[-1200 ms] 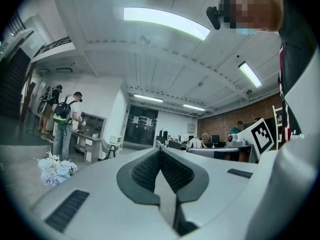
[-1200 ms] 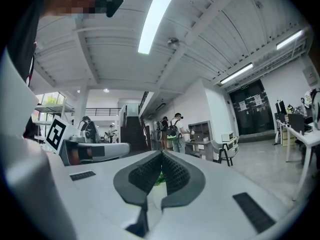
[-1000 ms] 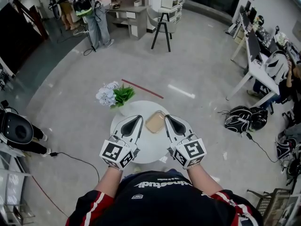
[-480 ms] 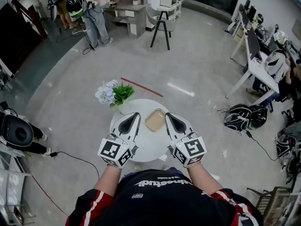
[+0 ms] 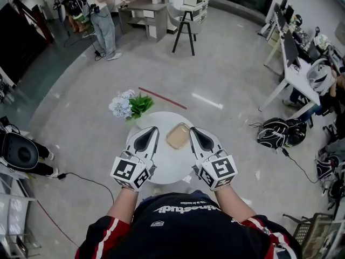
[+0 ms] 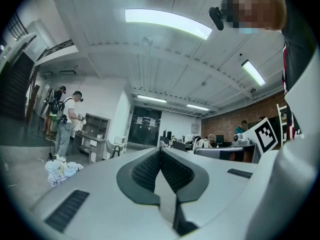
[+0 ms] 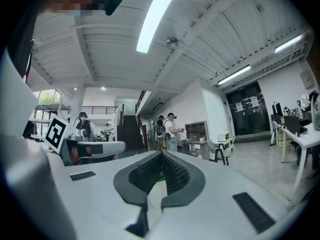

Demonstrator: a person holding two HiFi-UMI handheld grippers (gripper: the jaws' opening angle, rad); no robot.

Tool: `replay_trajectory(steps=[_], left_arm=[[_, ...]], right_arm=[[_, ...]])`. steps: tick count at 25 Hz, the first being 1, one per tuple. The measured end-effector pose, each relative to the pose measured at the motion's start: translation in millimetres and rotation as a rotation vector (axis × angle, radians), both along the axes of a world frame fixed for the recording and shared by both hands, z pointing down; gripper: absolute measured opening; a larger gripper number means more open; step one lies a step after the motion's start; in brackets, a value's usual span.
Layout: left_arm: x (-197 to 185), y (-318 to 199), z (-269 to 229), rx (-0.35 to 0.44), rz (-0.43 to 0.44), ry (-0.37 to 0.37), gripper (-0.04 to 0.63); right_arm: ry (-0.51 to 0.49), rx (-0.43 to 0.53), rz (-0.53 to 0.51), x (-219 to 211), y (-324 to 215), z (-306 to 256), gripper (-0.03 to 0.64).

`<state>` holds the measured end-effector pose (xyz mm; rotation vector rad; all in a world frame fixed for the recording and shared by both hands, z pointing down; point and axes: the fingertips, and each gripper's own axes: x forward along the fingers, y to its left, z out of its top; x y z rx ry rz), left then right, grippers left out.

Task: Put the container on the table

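A tan, shallow container [image 5: 178,136] lies on the small round white table [image 5: 171,166], toward its far side. My left gripper [image 5: 153,129] hovers over the table's left part, jaws shut and empty. To the right of the container, my right gripper [image 5: 193,130] is held level, also shut with nothing in it. The container sits between the two gripper tips, apart from both. In the left gripper view the gripper [image 6: 160,150] shows its ribbed pads meeting at the tip. In the right gripper view the gripper [image 7: 161,155] shows the same. Neither gripper view shows the container.
A bunch of white flowers with green leaves [image 5: 129,105] stands at the table's far left edge. A red strip [image 5: 163,99] lies on the floor beyond. A person [image 5: 99,15] stands far back, a stool [image 5: 185,32] nearby. Bags [image 5: 277,134] lie on the floor right.
Both grippers stay almost where they were over the table. The person at the far back has stepped a little left.
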<state>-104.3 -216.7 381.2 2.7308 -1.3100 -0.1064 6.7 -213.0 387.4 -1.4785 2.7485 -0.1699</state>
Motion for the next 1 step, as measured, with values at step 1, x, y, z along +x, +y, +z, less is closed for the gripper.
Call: replay_trajectory(steps=[1], left_arm=[[-0.1,0.2,0.1,0.000,0.000,-0.001,0.023]], right_arm=[[0.000,0.001,0.000,0.1,0.1,-0.4,0.014]])
